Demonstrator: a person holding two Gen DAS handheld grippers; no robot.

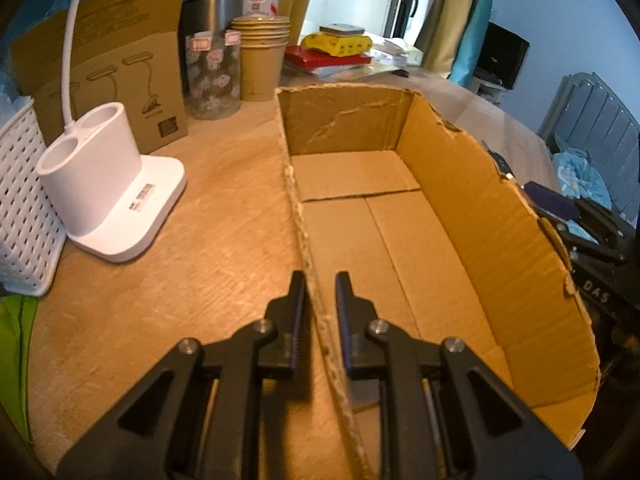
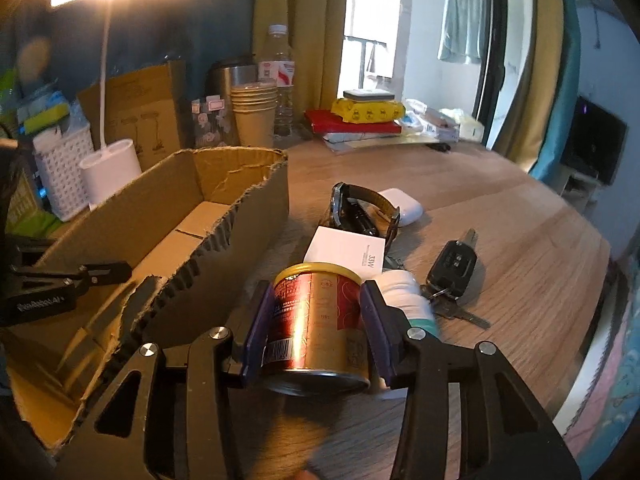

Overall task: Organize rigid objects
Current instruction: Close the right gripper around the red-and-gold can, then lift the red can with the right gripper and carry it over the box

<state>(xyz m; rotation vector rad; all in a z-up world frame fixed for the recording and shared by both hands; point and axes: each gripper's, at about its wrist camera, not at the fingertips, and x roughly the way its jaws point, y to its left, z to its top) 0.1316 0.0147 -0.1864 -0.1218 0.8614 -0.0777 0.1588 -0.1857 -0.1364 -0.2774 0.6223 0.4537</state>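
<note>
An open, empty cardboard box (image 1: pixel 460 208) lies on the wooden table (image 1: pixel 180 240). My left gripper (image 1: pixel 320 280) straddles the box's torn left wall and is shut on it. The right wrist view has that box (image 2: pixel 240 208) on the left, with the left gripper (image 2: pixel 60 284) clamped on its far side. A red and gold tin can (image 2: pixel 316 320) lies on its side on the table beside the box. My right gripper (image 2: pixel 317 286) is shut on the can, one purple pad on each flank.
Right of the can lie a white bottle (image 2: pixel 404 292), a car key (image 2: pixel 452 268), a white carton (image 2: pixel 348 252), a watch (image 2: pixel 360 208) and an earbud case (image 2: pixel 404 204). A white lamp base (image 1: pixel 108 184), a basket (image 1: pixel 20 208) and paper cups (image 1: pixel 262 56) stand left of the box.
</note>
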